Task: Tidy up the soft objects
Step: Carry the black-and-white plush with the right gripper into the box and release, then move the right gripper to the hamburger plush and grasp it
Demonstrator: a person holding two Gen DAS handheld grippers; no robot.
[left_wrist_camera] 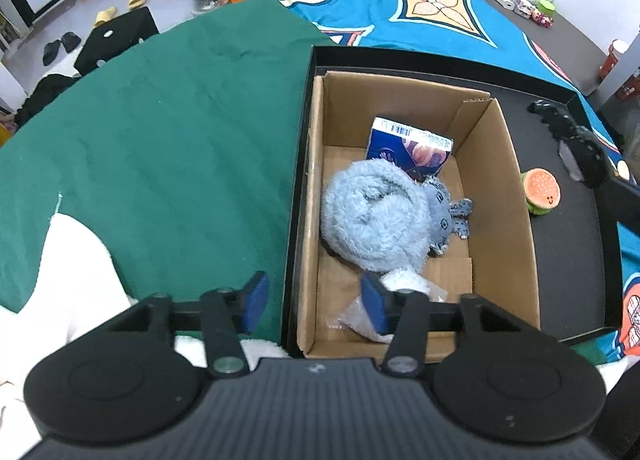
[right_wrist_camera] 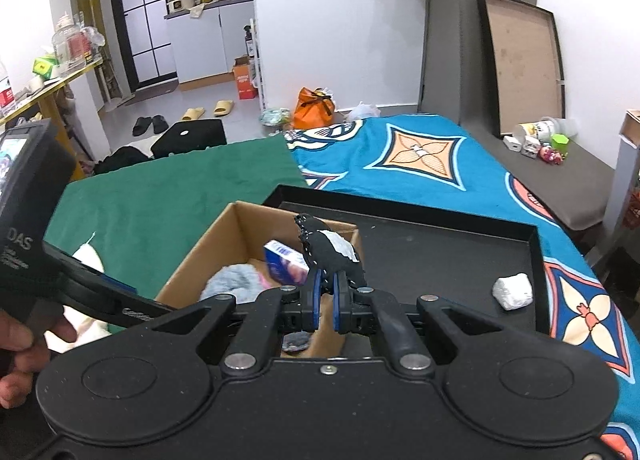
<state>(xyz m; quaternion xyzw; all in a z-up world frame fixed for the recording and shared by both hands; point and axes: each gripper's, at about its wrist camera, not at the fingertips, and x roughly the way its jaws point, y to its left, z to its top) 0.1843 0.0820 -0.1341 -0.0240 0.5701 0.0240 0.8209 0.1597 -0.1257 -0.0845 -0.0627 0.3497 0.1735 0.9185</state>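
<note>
The right tool [right_wrist_camera: 325,296] is clamped on a black-and-white plush toy [right_wrist_camera: 326,248] above the cardboard box's [right_wrist_camera: 240,219] far rim. The left tool [left_wrist_camera: 316,300] (nothing gripped) gapes partly across the box's left wall [left_wrist_camera: 310,219]; bare black tray [right_wrist_camera: 440,252] lies to the right.

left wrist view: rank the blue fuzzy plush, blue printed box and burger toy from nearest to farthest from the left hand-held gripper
1. Blue fuzzy plush, in the cardboard box, just ahead of the left hand-held gripper.
2. Blue printed box, leaning at the cardboard box's far end, behind the plush.
3. Burger toy, outside on the black tray, off to the right.
</note>
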